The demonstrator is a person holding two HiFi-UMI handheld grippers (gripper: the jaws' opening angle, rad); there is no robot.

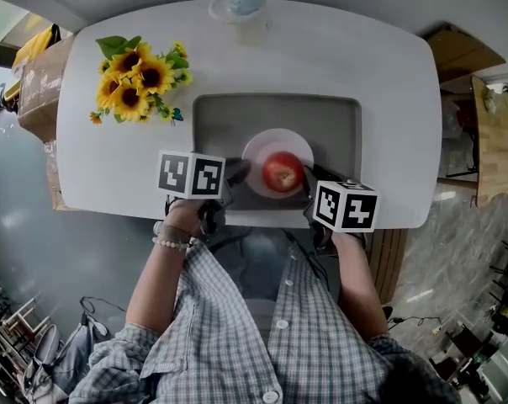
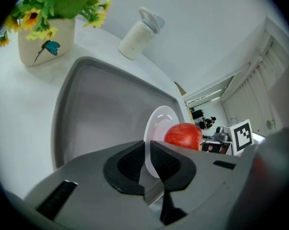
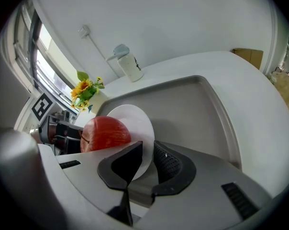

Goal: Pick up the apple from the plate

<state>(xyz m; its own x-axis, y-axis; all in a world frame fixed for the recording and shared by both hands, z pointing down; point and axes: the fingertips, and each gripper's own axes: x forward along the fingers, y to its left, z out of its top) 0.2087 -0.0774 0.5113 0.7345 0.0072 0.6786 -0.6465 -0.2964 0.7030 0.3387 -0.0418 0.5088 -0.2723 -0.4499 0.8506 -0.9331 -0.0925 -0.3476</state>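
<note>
Left gripper [image 2: 147, 159]: jaws closed onto the rim of the white plate [image 2: 159, 121]. The rim edge sits in the narrow slot between the two black pads [image 2: 166, 162], with a pad on each face.

Right gripper [image 3: 148, 159]: same condition. Its jaws are closed onto the plate rim on the opposite side, with the rim edge between its pads [image 3: 169, 164].

Apple [image 1: 282, 172]: red, resting on the plate between the two grippers. In the left gripper view it lies just beyond the jaws and to their right. In the right gripper view it lies just beyond the jaws and to their left. Neither gripper touches it.

The plate sits in a grey tray [image 1: 229, 116], which extends ahead of both grippers on the white tabletop [image 1: 321, 57].

Far ahead of the left gripper and to its left, a bunch of sunflowers [image 1: 136, 78] stands in a pale vase [image 2: 44, 44] on the tabletop beside the tray. A white bottle [image 1: 246, 2] stands beyond the tray's far edge, well apart from both grippers.

Each gripper's marker cube [image 1: 192, 175] is upright above the hand that holds it.
</note>
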